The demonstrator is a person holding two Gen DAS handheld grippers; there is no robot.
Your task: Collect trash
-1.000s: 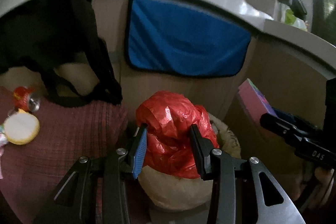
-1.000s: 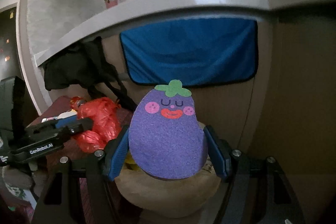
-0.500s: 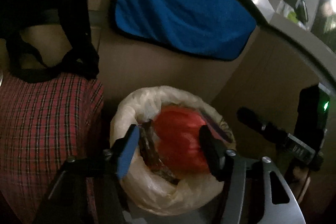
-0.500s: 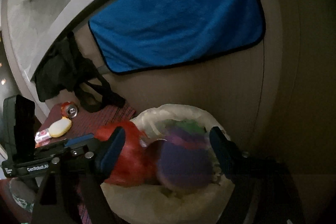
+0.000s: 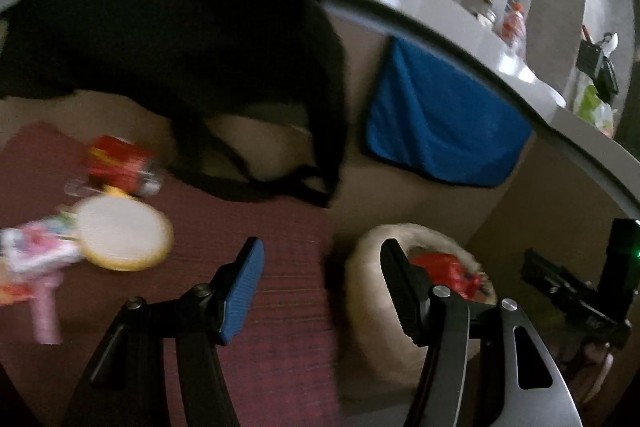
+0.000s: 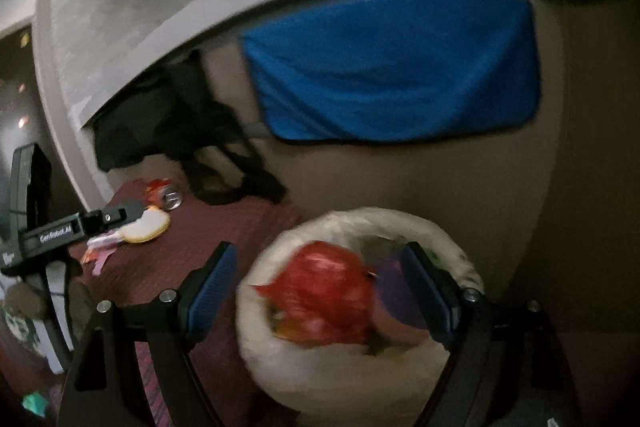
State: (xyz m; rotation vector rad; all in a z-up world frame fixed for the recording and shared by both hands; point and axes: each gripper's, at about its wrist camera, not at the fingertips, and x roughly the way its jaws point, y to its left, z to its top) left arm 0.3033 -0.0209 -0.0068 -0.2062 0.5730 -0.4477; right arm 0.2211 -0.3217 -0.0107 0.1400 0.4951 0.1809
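Left wrist, maroon mat [image 5: 280, 291], blue towel [image 5: 440, 123]

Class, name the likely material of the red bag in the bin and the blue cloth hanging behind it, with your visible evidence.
Red bag: probably thin plastic film; it is crumpled with glossy highlights. Blue cloth: seemingly soft matte fabric, perhaps microfibre; it hangs in gentle folds with a dark stitched edge.

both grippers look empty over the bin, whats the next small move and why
Probably swing the left gripper toward the round yellow-rimmed piece on the red cloth. Both sets of jaws stand open and hold nothing, the red bag and purple piece already lie in the lined bin, and that piece, a red can and a pink wrapper remain out.
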